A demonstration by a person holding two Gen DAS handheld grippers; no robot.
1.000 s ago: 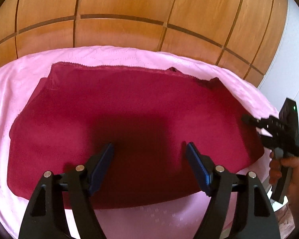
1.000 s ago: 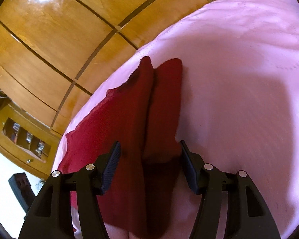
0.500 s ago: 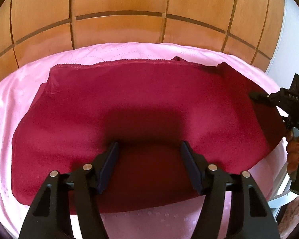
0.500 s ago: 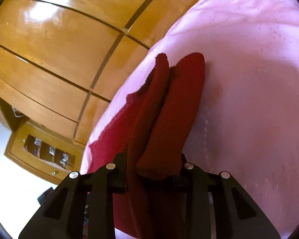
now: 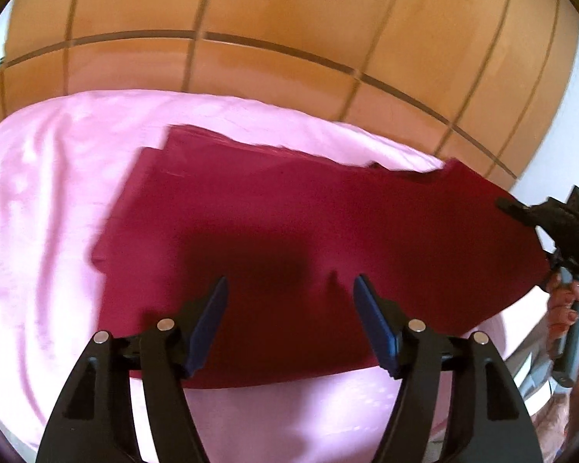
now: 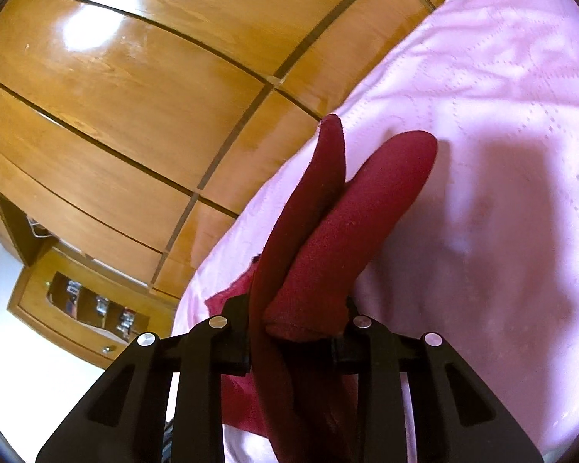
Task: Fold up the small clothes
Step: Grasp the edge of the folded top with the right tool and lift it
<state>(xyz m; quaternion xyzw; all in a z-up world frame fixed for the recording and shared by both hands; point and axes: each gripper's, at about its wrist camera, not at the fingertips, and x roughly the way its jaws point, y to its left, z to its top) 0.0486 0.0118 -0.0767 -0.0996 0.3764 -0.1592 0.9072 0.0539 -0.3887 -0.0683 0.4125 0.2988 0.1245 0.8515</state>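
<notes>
A dark red garment point(image 5: 289, 231) lies spread on a pink bed sheet point(image 5: 38, 212). My left gripper point(image 5: 289, 308) is open, its blue-padded fingers point(image 5: 208, 320) hovering over the near middle of the cloth. My right gripper point(image 6: 295, 332) is shut on the right end of the garment point(image 6: 351, 212), which stands up between its jaws in two folds, lifted off the sheet. In the left wrist view the right gripper point(image 5: 521, 210) shows at the far right, pinching the cloth's edge, held by a hand point(image 5: 567, 308).
A wooden panelled headboard point(image 5: 289, 38) stands right behind the bed. In the right wrist view a wooden side cabinet point(image 6: 81, 308) with small items stands beside the bed. The pink sheet point(image 6: 501, 154) stretches out to the right of the cloth.
My right gripper closed on the garment's right end and lifted it, pulling the cloth. My left gripper stayed open and drew back a little; the view swung left.
</notes>
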